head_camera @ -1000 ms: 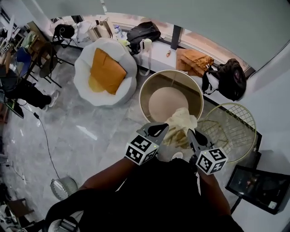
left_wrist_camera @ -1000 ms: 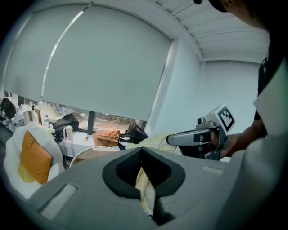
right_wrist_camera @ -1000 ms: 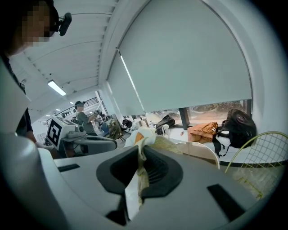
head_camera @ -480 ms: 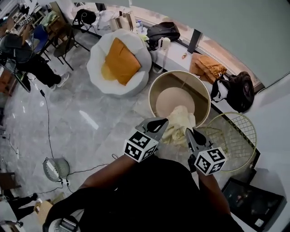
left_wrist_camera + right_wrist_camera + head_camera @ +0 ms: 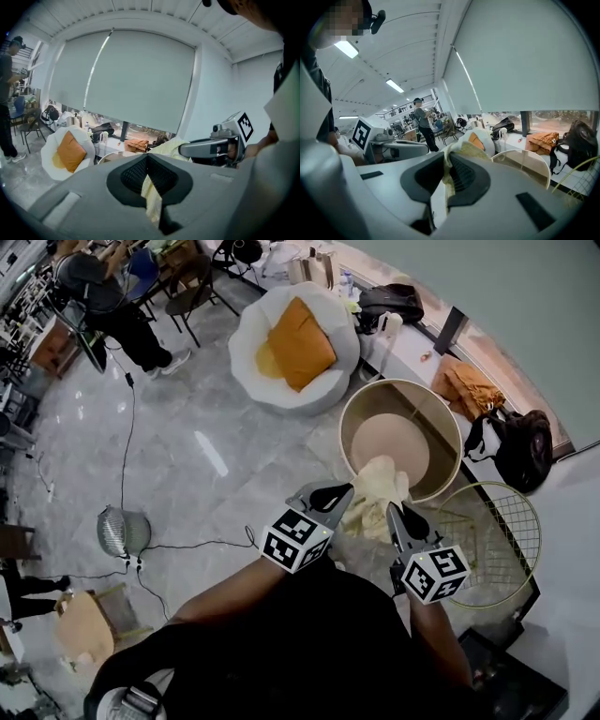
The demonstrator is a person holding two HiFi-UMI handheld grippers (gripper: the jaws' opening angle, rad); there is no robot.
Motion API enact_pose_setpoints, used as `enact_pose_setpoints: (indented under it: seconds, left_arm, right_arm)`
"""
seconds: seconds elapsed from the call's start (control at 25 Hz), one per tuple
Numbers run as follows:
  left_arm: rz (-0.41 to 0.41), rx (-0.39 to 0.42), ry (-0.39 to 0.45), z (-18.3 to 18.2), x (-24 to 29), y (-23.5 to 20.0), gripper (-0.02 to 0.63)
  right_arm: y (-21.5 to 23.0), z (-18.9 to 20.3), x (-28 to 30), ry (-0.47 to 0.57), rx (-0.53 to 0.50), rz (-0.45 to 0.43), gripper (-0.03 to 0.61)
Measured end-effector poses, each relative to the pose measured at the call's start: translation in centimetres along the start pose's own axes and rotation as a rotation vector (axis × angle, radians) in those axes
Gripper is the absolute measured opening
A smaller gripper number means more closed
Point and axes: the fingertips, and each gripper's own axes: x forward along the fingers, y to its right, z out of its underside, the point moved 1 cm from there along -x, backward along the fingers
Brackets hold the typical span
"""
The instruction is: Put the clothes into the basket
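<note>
While both pairs of jaws pinch it, the pale yellow cloth (image 5: 378, 486) hangs between the left gripper (image 5: 336, 493) and the right gripper (image 5: 392, 512), bunched over the near rim of the round beige basket (image 5: 343, 432).

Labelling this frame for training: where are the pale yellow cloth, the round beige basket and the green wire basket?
pale yellow cloth (image 5: 375, 491), head view, its bunched middle.
round beige basket (image 5: 444, 437), head view, its inner wall.
green wire basket (image 5: 492, 545), head view, its wire mesh.
</note>
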Motion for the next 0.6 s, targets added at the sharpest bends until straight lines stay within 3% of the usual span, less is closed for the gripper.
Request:
enact_pose_setpoints:
  seconds: [0.32, 0.6]
  left_arm:
    - [-0.119, -0.104, 0.063, 1.8, -5.5, 1.3, 0.000]
    - [-0.223, -0.080, 0.054, 3.2, -9.8, 1.2, 0.000]
  right_arm:
    - [-4.5, 2.3, -1.2, -0.026, -0.038, -0.128, 0.037]
    - [-8.7, 3.5, -0.4, -0.056, -0.084, -0.244, 0.037]
